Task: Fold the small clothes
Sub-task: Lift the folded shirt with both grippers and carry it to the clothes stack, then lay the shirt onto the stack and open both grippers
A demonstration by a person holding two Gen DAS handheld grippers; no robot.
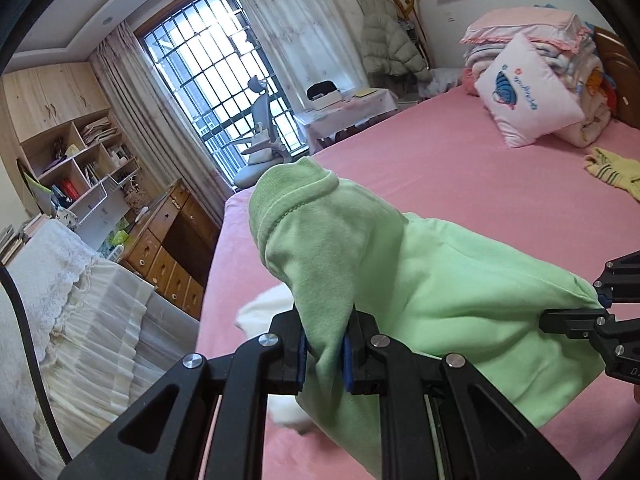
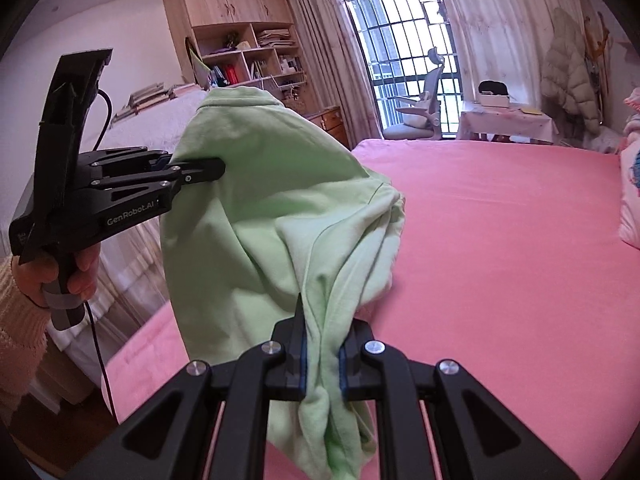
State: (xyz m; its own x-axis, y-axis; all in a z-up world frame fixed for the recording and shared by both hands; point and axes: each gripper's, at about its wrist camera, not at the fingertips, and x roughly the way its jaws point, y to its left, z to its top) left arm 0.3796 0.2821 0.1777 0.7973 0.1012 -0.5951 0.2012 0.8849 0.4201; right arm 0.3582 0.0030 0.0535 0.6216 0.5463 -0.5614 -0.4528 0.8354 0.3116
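Note:
A light green garment (image 1: pixel 420 280) hangs in the air over the pink bed (image 1: pixel 460 172), stretched between both grippers. My left gripper (image 1: pixel 325 346) is shut on a bunched edge of it, with a ribbed cuff or hem standing up beyond the fingers. My right gripper (image 2: pixel 322 354) is shut on another gathered part of the green garment (image 2: pixel 260 208). In the right wrist view the left gripper (image 2: pixel 192 170) shows at the left, a hand around its handle. The right gripper (image 1: pixel 600 312) shows at the right edge of the left wrist view. A white cloth (image 1: pixel 264 308) lies under the garment.
A yellow striped garment (image 1: pixel 612 172) lies on the bed near a pink pillow (image 1: pixel 528 92) and stacked bedding (image 1: pixel 560 40). A wooden dresser (image 1: pixel 168 248), a lace-covered piece of furniture (image 1: pixel 60 280), shelves, a desk and an office chair stand beyond the bed.

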